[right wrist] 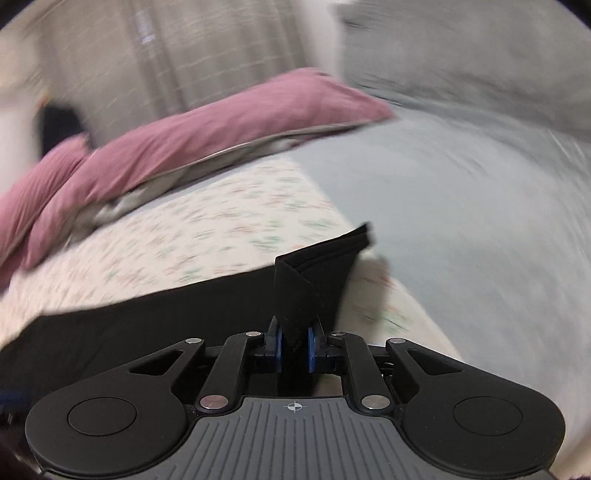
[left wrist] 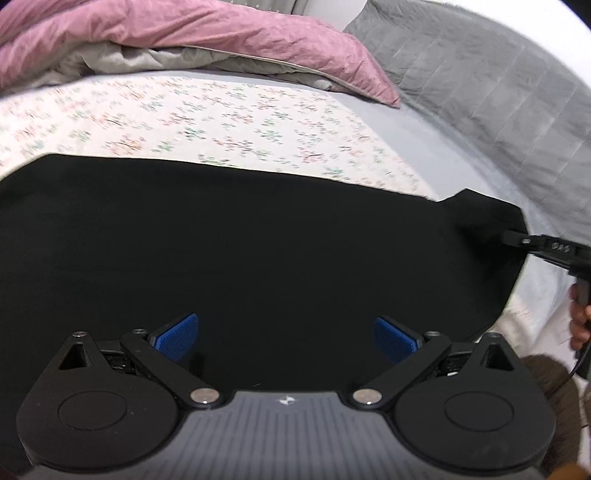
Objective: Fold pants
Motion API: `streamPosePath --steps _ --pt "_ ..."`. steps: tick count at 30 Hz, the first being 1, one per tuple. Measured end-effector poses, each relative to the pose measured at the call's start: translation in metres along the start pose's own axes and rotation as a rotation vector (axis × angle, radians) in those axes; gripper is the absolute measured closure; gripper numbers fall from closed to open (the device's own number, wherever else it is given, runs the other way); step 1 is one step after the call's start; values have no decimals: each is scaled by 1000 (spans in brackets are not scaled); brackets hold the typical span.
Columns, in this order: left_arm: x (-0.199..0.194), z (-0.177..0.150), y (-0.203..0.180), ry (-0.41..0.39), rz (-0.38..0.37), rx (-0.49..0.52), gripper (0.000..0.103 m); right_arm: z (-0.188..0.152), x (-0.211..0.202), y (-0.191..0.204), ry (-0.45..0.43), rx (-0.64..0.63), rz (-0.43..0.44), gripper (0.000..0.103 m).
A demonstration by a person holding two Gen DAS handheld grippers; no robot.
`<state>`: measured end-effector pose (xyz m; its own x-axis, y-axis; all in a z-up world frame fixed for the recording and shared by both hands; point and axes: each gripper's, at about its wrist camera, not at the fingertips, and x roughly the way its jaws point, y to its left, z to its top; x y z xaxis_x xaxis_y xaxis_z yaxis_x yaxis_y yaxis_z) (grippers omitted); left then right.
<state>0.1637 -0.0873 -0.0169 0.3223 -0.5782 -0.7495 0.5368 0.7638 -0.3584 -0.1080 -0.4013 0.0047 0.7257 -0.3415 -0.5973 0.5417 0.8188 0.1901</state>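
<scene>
Left gripper [left wrist: 286, 338]: jaws spread wide, blue ribbed pads [left wrist: 177, 338] well apart; nothing between them, black cloth beneath.
Right gripper [right wrist: 294, 347]: jaws nearly closed, blue pads pinching a corner of the pants [right wrist: 306, 280]; the clamped cloth stands up in a doubled fold toward 12 o'clock.
Pants [left wrist: 258, 266]: black, matte, smooth; spread flat across the bed, filling the middle of the left wrist view. Right gripper body [left wrist: 546, 249] meets the cloth's edge at 3 o'clock.
Floral sheet [left wrist: 207, 122]: cream with small scattered sprigs, under the pants, at 12 o'clock.
Pink duvet [left wrist: 207, 33]: crinkled, bunched, grey lining, beyond the sheet.
Grey quilt [left wrist: 498, 85]: stitched panels, at 2 o'clock.
Right wrist view: background motion-blurred.
</scene>
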Motion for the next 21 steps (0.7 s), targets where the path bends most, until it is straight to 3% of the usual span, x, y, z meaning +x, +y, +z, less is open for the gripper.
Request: streamPosePath --steps 6,14,17,21 --pt "9 -1 6 12 -131 -116 0 8 7 84 60 -278 99 91" --pt "17 -9 33 35 -342 -368 5 -30 22 185 198 -633 222 91" --pt "16 -10 37 26 -381 -398 7 -53 24 210 245 -720 276 91" --pt "13 -10 36 37 -378 -365 14 -76 27 229 287 -767 320 91"
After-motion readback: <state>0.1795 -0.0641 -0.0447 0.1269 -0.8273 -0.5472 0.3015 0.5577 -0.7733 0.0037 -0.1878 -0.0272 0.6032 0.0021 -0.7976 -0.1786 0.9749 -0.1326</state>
